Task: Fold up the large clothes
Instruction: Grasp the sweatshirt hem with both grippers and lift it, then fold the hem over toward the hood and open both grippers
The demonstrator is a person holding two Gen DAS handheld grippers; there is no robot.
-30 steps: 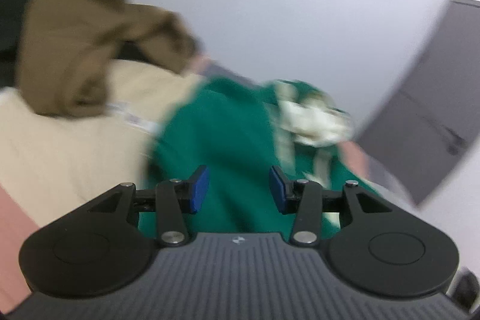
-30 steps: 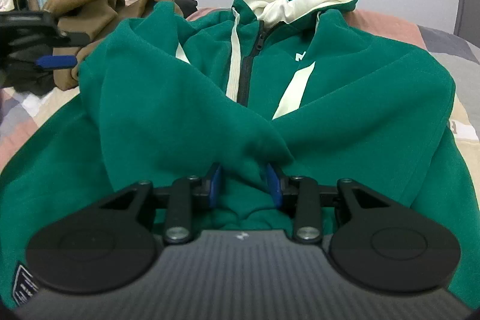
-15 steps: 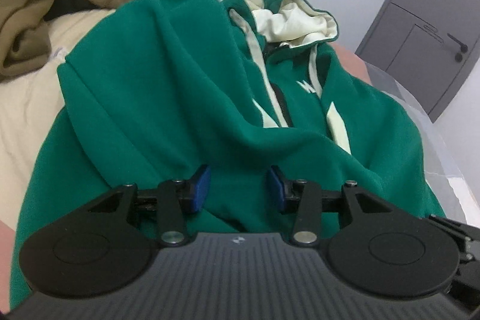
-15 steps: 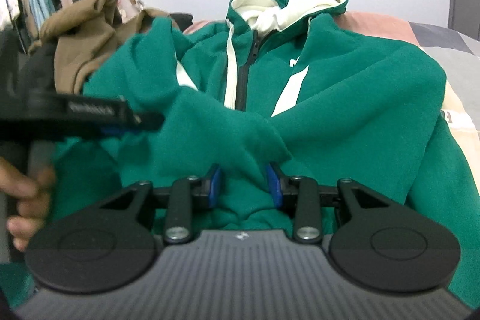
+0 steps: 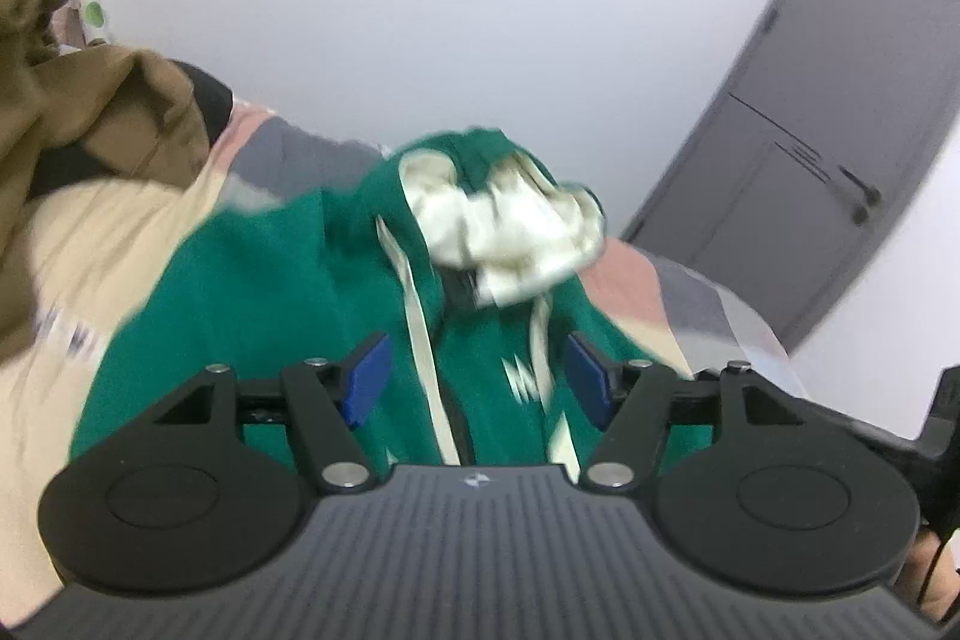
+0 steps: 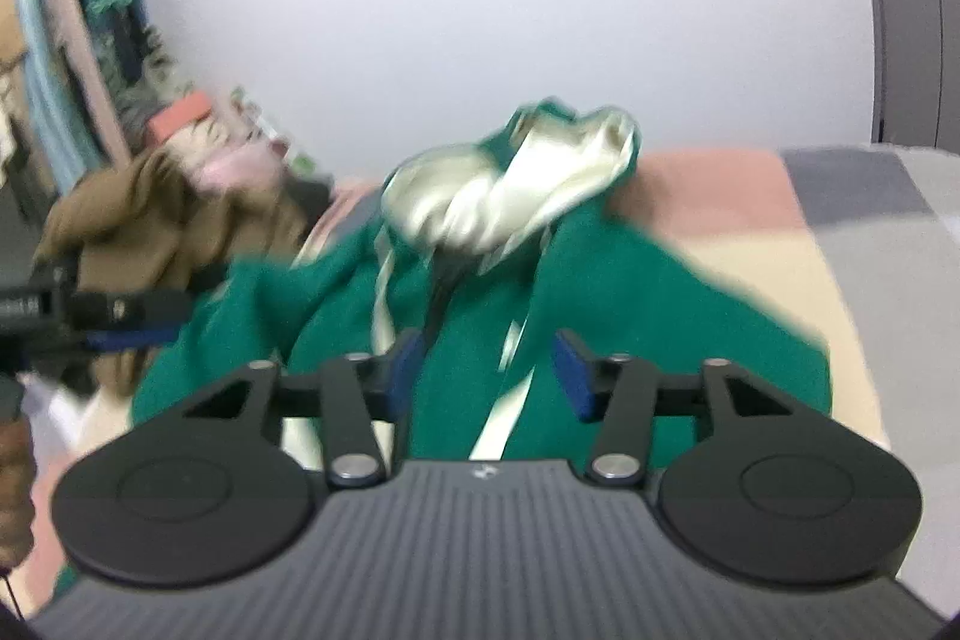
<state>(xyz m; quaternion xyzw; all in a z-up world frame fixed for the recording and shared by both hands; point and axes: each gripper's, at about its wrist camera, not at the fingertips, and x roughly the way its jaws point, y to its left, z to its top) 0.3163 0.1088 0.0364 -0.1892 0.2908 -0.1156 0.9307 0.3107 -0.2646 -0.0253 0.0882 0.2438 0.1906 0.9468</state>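
Jaws just opened (both), hoodie (image 5: pixel 252 292) released

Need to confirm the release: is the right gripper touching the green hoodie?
Apart: the right wrist view shows the right gripper open above the green hoodie.

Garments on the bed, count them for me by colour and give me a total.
Green: 1, the green hoodie with a cream-lined hood, lying zip side up on the bed.
Brown: 1, the brown garment heaped beyond the hoodie's shoulder; blur hides whether the heap is more than one piece.
Total: 2
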